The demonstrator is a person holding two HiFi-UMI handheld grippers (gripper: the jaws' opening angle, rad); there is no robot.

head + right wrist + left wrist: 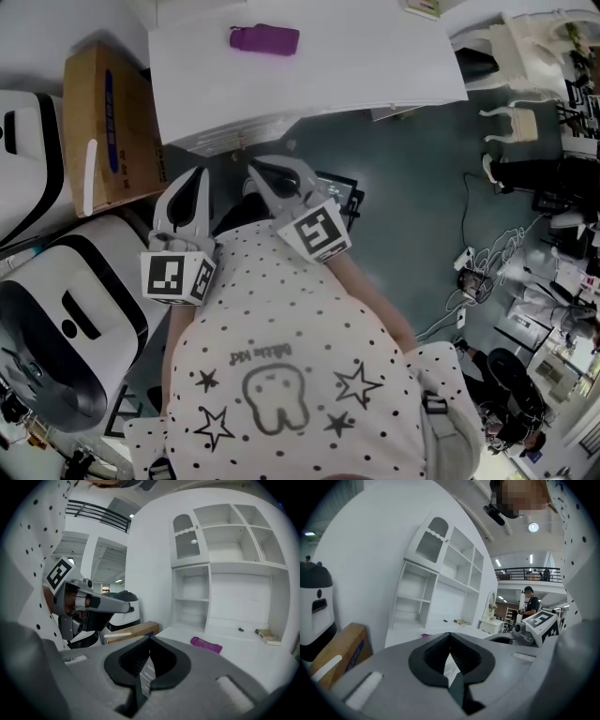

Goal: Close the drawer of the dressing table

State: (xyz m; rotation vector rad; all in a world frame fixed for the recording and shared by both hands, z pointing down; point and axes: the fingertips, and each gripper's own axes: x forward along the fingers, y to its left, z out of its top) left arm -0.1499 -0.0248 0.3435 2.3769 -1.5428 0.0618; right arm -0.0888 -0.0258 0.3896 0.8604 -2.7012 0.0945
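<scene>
Holding both tools level in front of the white desk (375,56). Left tool (192,183) has its jaws together and empty, and the right tool (274,173) is the same. We see the drawer (230,139) just under the desk's near edge, close ahead of both tips, no contact. A purple cylinder (264,39) lies on the desk, with a cardboard box (108,131) beside it.

White dressing table (375,56), its drawer (230,141) jutting slightly out under the near edge.

Dark grey-green floor (412,178), cables (497,248) strewn at right; cardboard box (103,131) left; white wall (361,550), ceiling lights (533,527), possibly a mezzanine railing (525,570).
</scene>
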